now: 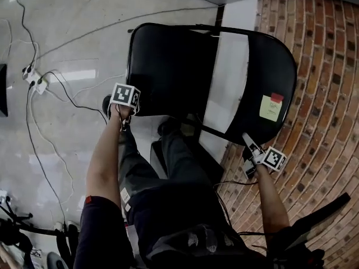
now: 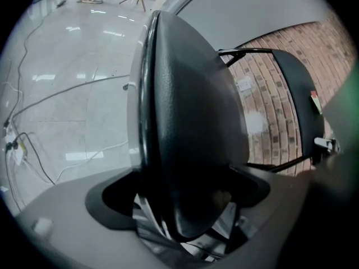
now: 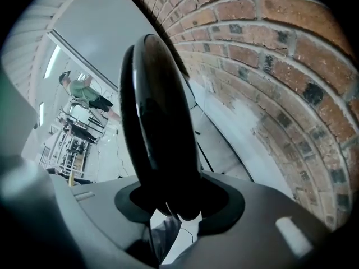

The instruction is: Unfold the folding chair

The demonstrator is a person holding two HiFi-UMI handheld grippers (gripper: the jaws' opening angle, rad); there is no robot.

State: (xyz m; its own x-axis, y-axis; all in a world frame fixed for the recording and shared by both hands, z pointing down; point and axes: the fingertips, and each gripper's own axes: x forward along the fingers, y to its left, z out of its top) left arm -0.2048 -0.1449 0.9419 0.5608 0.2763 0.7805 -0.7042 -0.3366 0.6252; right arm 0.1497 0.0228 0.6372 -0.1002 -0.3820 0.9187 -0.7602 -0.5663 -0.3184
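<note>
Left tongs [image 1: 128,110] are clamped on the near edge of the seat [image 2: 190,122]; right tongs [image 1: 249,143] are clamped on the rim of the backrest [image 3: 157,122]; each panel is seen edge-on, set deep between the jaws.

Folding chair [image 1: 174,72] is held between the two tongs, ahead of and below them, part-open; a wedge of floor is seen between seat and backrest.

Step in hand, as judged: the two panels are being spread until the frame locks.

Recommended:
- The backrest is held as the fixed side; the seat is swung away from the right tongs and down toward level.
- Force is applied across the panel, not along it, else the smooth edge is likely to be pulled out of the jaws.
- Twisting is avoided, since the hinge is likely to bind if the panels are racked.

Brick wall [image 1: 325,94] sits just beyond the right tongs; little room is left there, so travel is better taken on the left side.

Cables [image 1: 56,88] lie on the floor well out from the left tongs; the legs are to be set down short of them. The legs are hidden under the panels; footing cannot be checked.
</note>
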